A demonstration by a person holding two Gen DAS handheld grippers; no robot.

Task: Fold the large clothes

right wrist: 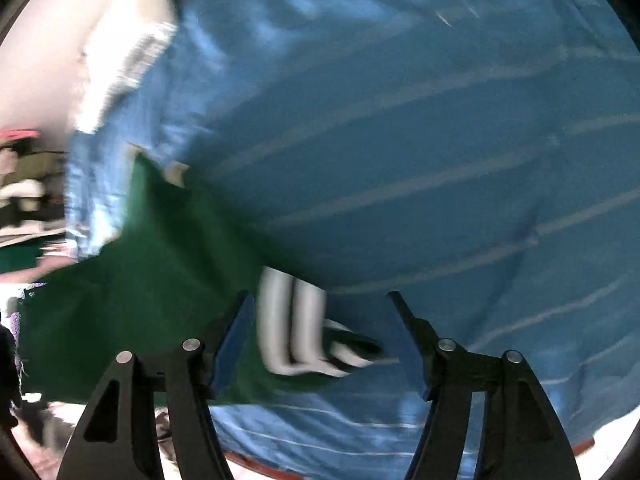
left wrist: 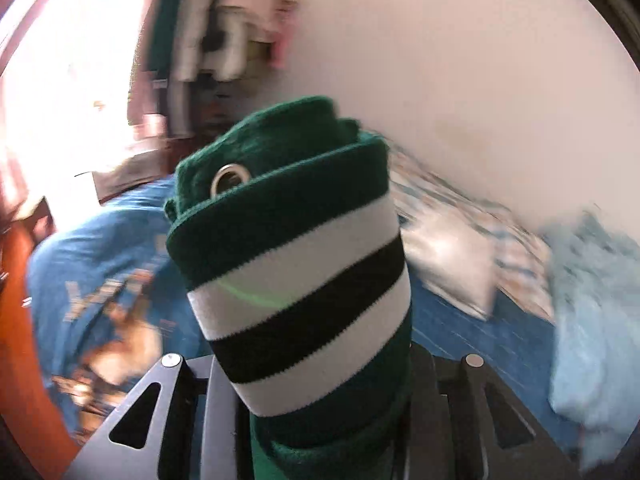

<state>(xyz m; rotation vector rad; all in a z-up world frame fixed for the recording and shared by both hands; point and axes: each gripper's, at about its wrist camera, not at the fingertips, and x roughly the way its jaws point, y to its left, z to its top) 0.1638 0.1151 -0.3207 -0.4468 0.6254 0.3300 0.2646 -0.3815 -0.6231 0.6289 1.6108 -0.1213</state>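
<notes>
A dark green garment (left wrist: pixel 296 240) with white and black stripes and a metal eyelet (left wrist: pixel 230 178) stands bunched up between the fingers of my left gripper (left wrist: pixel 320 380), which is shut on it and holds it lifted. In the right wrist view the same green garment (right wrist: pixel 140 288) hangs blurred over the blue bed cover (right wrist: pixel 400 140), its striped end (right wrist: pixel 304 328) between the spread fingers of my right gripper (right wrist: pixel 324 344), which is open and not clamping it.
A blue bed cover (left wrist: pixel 100 260) with a printed figure lies below. A pillow (left wrist: pixel 452 264) and a light blue cloth (left wrist: pixel 592 320) lie at the right. Hanging clothes (left wrist: pixel 188 32) and a pale wall (left wrist: pixel 440 60) are behind. A wooden bed edge (left wrist: pixel 16 300) is at the left.
</notes>
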